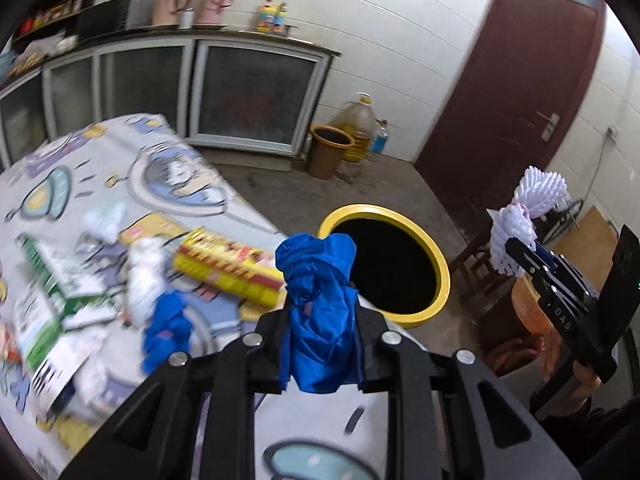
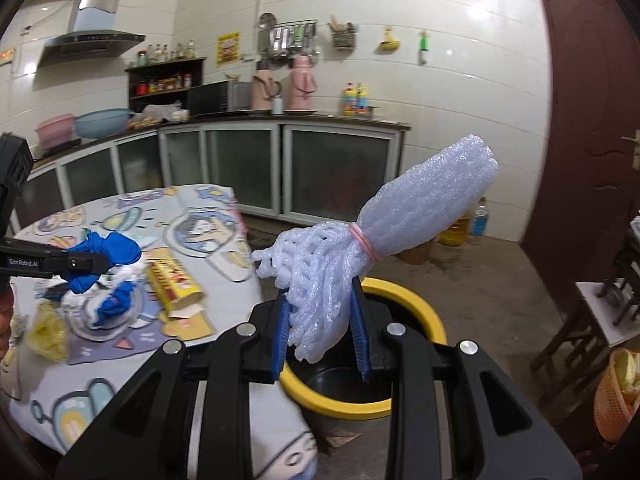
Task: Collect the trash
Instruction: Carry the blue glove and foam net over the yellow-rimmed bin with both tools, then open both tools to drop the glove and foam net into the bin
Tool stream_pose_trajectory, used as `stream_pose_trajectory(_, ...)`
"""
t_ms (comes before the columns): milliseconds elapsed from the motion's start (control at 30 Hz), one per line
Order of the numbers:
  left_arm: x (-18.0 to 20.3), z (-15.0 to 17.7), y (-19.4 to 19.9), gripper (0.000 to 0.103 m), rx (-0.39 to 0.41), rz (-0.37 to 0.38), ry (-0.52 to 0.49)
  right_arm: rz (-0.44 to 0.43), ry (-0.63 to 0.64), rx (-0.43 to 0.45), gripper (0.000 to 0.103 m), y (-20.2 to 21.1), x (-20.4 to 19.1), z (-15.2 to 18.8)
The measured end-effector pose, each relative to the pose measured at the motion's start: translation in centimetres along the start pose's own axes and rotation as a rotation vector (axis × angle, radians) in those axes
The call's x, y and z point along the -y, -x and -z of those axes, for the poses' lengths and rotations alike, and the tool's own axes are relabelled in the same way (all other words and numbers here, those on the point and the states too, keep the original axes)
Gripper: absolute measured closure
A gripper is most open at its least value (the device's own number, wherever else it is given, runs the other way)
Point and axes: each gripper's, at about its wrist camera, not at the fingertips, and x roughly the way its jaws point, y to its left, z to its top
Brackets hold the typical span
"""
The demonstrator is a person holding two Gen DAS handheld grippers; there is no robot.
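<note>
Nearest us, our left gripper (image 1: 320, 320) clamps a crumpled blue plastic glove (image 1: 318, 304) above the table's edge, beside the yellow-rimmed black trash bin (image 1: 434, 256). Our right gripper (image 2: 322, 320) pinches a white foam fruit net tied with a pink band (image 2: 360, 248) over that bin (image 2: 424, 312).

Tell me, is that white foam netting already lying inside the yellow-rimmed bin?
No, the right tool grips the white foam netting in the air above the yellow-rimmed bin.
</note>
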Motion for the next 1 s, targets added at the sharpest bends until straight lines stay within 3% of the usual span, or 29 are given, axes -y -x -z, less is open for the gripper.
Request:
stream_pose_trajectory(533,6.4,-4.4,-11.7,0.082,-0.080,0.125,-0.066,0.089,-0.043,-0.078,0.076,-4.7,4.8,2.0)
stream_pose_trajectory(1000,8.5,-4.9,-17.8,0.082,-0.132,0.129,-0.057,0.103,-0.043,-0.194,0.075,-9.5,5.5,3.8)
